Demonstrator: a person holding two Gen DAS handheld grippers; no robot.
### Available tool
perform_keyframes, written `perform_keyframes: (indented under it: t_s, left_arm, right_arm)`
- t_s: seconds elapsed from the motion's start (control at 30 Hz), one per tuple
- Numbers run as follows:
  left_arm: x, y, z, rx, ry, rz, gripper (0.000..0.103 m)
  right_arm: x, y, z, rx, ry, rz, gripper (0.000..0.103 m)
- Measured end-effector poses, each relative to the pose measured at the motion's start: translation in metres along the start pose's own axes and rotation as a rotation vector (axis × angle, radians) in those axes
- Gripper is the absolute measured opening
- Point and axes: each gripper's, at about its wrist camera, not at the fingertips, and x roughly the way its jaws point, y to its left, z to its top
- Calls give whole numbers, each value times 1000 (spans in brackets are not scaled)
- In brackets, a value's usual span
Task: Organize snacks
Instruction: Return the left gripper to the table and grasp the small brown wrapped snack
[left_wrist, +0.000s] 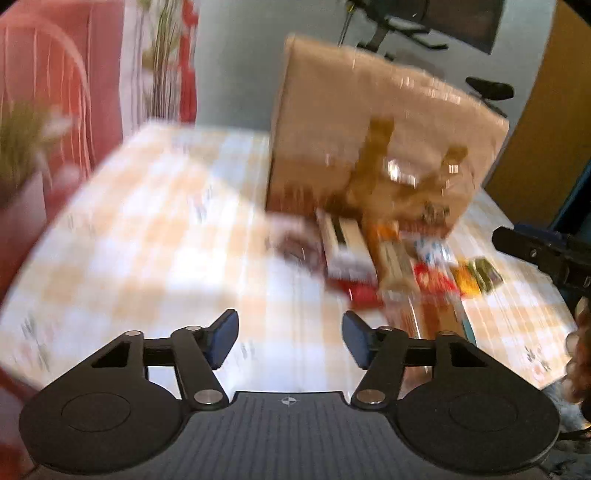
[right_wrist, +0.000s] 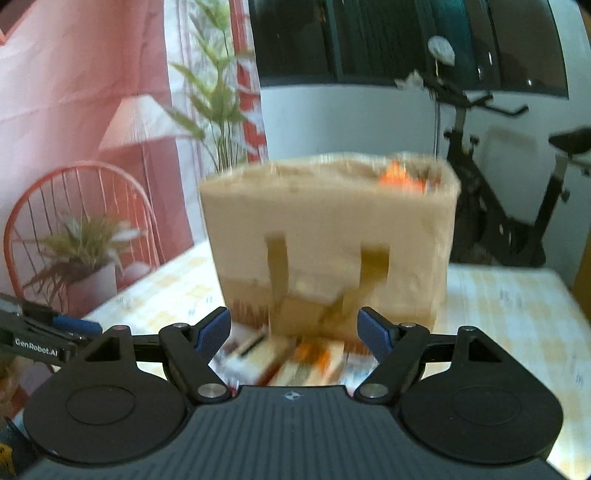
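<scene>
A tan fabric bag (left_wrist: 369, 122) with brown handles stands upright on the checked table (left_wrist: 147, 221). In the right wrist view an orange item (right_wrist: 399, 177) shows at the open top of the bag (right_wrist: 325, 221). Several snack packs lie in front of it, among them a white and red box (left_wrist: 347, 243) and a red packet (left_wrist: 432, 280). My left gripper (left_wrist: 290, 317) is open above bare tablecloth, left of the packs, with nothing between its fingers. My right gripper (right_wrist: 293, 314) is open, facing the bag, with blurred packs (right_wrist: 295, 360) below it.
A red wire chair (right_wrist: 74, 206) and a potted plant (right_wrist: 85, 251) stand left of the table. An exercise bike (right_wrist: 498, 206) stands behind at the right. The right gripper's black body (left_wrist: 535, 254) shows at the right edge of the left wrist view.
</scene>
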Motion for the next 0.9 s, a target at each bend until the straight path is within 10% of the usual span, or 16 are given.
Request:
perform_keyframes:
  t_s: [0.37,0.77,0.9]
  left_arm:
    - [16,-2,-40,-153,196,-164,55]
    - [51,-1,-35,-285,245,-83,51]
    - [58,-14,-31,-207,247,-41,30]
  right_arm:
    - [-17,1,-50,70,69,-8,78]
    - [-29,-6,-57,110,48,-8,78]
    - [-28,-10,-60,134,50,-15,78]
